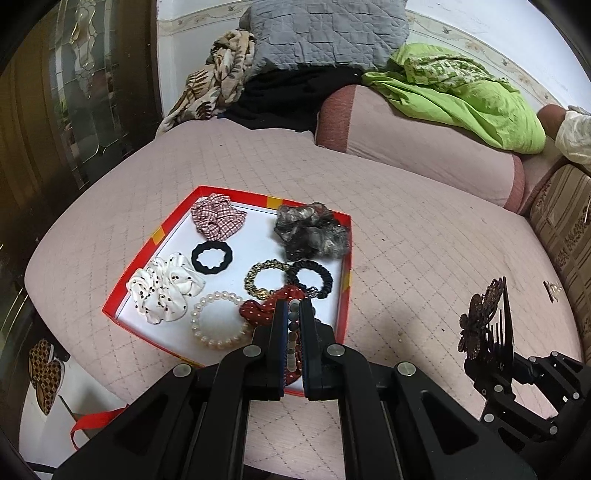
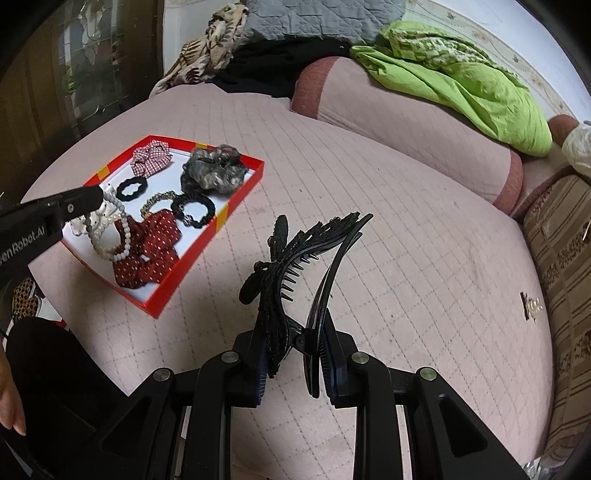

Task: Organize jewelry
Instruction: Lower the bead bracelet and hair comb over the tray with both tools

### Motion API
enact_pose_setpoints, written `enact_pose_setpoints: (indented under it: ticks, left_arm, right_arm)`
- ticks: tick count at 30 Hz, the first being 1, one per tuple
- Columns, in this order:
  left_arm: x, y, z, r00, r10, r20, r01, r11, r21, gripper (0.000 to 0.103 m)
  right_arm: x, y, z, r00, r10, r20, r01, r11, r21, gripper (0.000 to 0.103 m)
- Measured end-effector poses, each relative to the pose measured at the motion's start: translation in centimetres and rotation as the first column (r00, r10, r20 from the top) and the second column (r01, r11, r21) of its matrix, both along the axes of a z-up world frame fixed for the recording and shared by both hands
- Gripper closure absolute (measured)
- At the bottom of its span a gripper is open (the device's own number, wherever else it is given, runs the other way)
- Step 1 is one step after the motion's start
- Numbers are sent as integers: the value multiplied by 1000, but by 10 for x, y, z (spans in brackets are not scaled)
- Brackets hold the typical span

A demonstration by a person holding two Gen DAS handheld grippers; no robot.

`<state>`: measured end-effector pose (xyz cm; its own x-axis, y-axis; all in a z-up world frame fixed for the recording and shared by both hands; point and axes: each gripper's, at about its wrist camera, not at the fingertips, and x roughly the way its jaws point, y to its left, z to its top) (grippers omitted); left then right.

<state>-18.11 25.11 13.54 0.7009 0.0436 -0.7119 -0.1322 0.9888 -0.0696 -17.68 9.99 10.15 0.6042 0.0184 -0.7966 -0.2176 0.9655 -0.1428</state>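
A red-rimmed tray with a white floor lies on the pink bed and holds several scrunchies and a pearl bracelet. My left gripper is shut on a grey-and-white bead bracelet, which hangs over the tray's near part above the red dotted scrunchie; it also shows in the right wrist view. My right gripper is shut on a black butterfly hair claw, squeezed open, above the bed right of the tray.
A small gold hair clip lies on the bed at the right near a striped cushion. A pink bolster, green cloth and grey pillow are at the back. The bed edge drops off left.
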Motion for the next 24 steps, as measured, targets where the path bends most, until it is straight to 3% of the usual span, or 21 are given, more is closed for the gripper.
enact_pose_setpoints:
  ticks: [13, 24]
  left_arm:
    - [10, 26, -2, 998, 60, 10, -60, 998, 12, 98]
    - [35, 56, 23, 990, 111, 81, -114, 993, 39, 98]
  right_arm:
    - [20, 23, 13, 1000, 10, 12, -10, 1000, -9, 77]
    - [43, 45, 17, 1000, 26, 8, -26, 1000, 1, 77]
